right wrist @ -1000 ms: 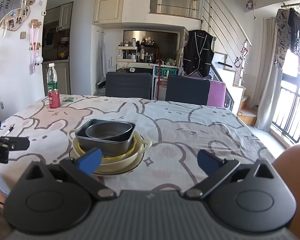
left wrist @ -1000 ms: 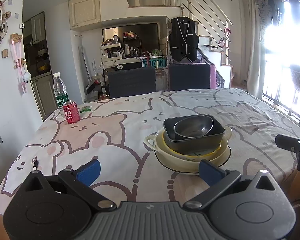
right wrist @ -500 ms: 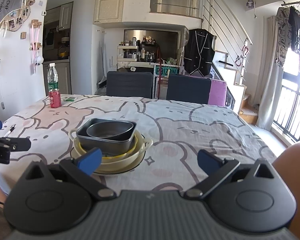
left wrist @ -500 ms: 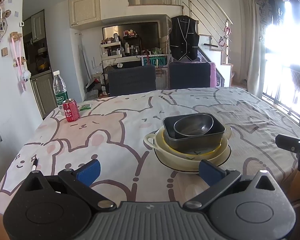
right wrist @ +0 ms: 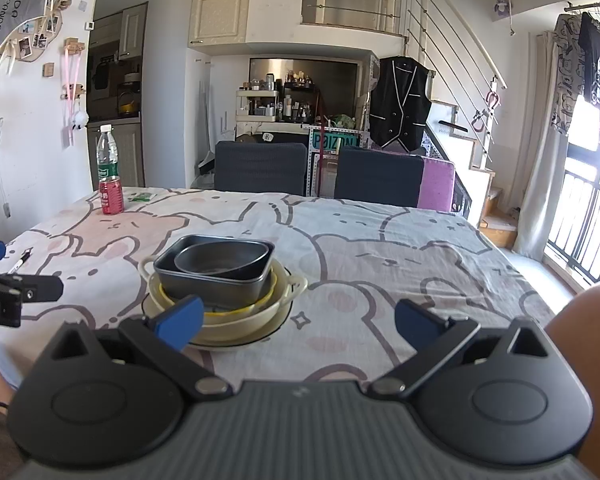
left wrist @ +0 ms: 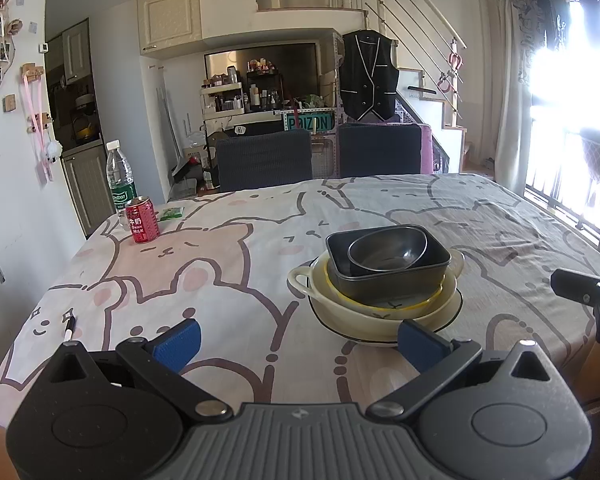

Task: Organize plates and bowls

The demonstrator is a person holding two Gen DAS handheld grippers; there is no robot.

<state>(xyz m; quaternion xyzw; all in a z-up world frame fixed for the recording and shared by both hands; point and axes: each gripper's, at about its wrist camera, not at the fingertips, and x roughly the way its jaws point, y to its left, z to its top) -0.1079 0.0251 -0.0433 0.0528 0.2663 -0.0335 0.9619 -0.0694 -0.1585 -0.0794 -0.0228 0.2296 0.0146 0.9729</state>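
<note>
Daylight from the window (left wrist: 572,92) on the right, blown out to white glare. Room evenly lit, soft shadows. Sharp focus; strong fisheye bending, dark vignette corners.

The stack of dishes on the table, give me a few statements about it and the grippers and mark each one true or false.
1. A round dark bowl sits inside the rectangular dark pan. True.
2. The left gripper is shut on the pan. False: it is open, holding nothing.
3. The red can stands beside a water bottle. True.
4. The right gripper holds the cream dish. False: it is open and empty.
</note>
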